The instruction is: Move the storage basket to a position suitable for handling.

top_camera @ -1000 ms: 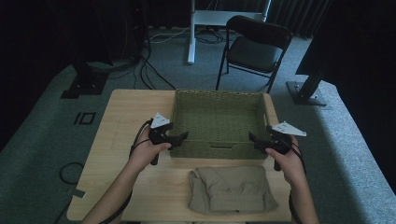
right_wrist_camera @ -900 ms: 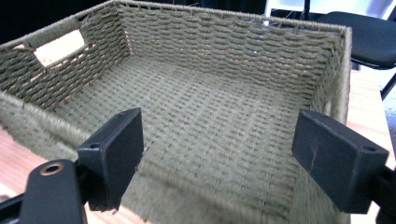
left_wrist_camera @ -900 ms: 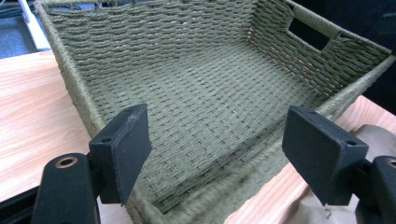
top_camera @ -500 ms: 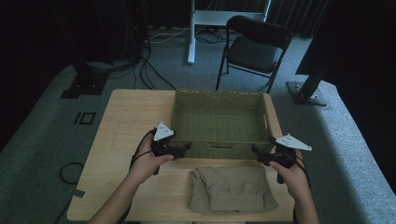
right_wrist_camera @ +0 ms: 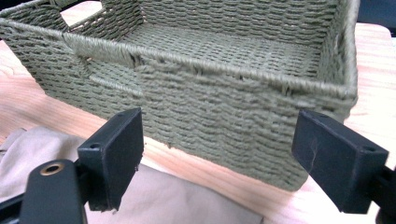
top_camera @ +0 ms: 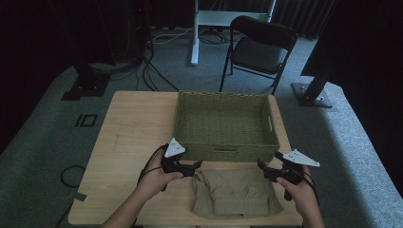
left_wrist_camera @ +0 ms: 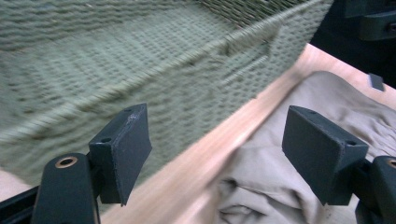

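A green woven basket (top_camera: 223, 145) stands empty at the back of the wooden table (top_camera: 128, 137). In front of it lies a crumpled tan cloth (top_camera: 235, 197). My left gripper (top_camera: 194, 167) hovers open at the cloth's upper left corner, jaws pointing right. My right gripper (top_camera: 263, 167) hovers open at the upper right corner, jaws pointing left. In the left gripper view the open left gripper (left_wrist_camera: 217, 126) frames the basket (left_wrist_camera: 140, 56) wall, with the cloth (left_wrist_camera: 261, 186) below. In the right gripper view the open right gripper (right_wrist_camera: 219, 123) faces the basket (right_wrist_camera: 224, 107), and the cloth (right_wrist_camera: 177, 200) lies low.
A black folding chair (top_camera: 259, 50) and a white stand (top_camera: 195, 33) are on the grey floor behind the table. Cables trail across the floor at the left. Bare tabletop lies left of the basket.
Both hands have pulled back from the basket's front corners toward the near edge and lower, ending beside the cloth's top corners. The jaws stay equally wide.
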A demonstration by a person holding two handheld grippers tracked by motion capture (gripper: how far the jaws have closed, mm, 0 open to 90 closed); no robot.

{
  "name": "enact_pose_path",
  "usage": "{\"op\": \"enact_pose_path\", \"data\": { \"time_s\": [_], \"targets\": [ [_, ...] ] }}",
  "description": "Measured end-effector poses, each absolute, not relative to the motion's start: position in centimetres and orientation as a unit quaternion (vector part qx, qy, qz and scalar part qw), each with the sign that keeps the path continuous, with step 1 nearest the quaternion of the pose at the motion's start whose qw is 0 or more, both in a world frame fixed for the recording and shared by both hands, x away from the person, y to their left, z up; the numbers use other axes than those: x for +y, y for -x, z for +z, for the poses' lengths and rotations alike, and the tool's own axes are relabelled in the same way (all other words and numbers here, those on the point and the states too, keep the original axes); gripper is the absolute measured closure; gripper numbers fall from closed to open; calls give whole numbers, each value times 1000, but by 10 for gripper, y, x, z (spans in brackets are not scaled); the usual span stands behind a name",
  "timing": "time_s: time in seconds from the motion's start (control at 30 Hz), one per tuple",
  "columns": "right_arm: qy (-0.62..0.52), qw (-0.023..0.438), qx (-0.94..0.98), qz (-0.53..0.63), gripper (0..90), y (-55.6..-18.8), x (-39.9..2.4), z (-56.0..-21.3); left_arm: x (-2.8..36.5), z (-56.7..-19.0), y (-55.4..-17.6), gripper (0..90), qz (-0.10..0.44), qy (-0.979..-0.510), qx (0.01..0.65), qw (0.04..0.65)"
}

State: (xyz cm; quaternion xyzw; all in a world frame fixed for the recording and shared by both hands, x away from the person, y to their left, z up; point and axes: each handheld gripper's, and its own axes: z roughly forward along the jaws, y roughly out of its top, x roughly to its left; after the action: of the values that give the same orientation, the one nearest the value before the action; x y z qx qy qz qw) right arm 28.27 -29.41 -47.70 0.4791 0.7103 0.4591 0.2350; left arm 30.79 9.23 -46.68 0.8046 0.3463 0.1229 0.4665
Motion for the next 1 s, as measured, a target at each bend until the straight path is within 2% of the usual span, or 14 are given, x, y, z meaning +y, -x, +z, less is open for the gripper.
{"op": "enact_pose_path", "data": {
  "time_s": [0.57, 1.0],
  "targets": [
    [-497, 201, 727, 429, 164, -267, -288, -520, 63, -507, -291, 245, 77, -827, 346, 437],
    [-515, 193, 736, 395, 164, -268, -294, -543, 53, -528, -291, 244, 73, -830, 360, 420]
  ]
}}
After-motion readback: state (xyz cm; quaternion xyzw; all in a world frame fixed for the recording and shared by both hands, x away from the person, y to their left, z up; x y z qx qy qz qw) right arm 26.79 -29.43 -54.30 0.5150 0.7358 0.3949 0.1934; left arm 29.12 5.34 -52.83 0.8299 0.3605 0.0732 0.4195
